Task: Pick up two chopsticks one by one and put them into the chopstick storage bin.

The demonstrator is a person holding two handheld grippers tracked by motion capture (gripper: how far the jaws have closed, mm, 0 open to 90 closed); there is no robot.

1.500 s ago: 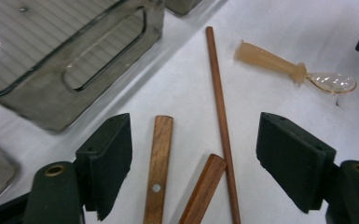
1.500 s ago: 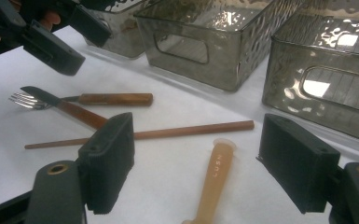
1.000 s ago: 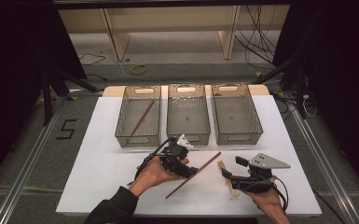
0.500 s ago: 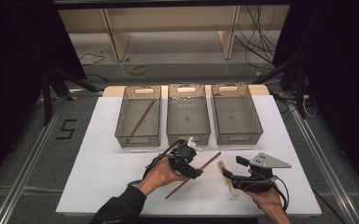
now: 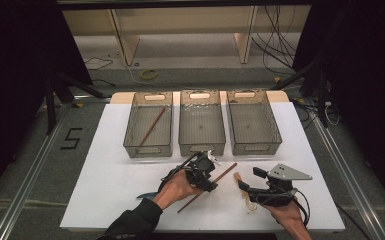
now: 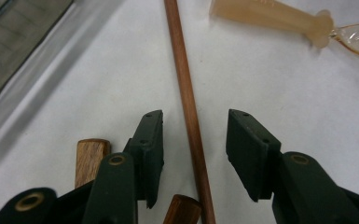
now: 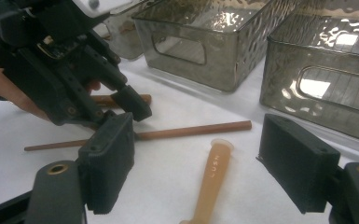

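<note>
Left tool straddling the brown stick

At lower centre of the white tabletop, its jaws have just been closing, not yet pinching; the right tool stays spread above the beige handle.

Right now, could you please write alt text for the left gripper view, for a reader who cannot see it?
The left gripper straddles a thin reddish-brown wooden stick lying on the white table; its jaws have just been closing, with gaps left on both sides. A pale beige plastic handle lies beyond, two short wooden ends near the jaws.
</note>
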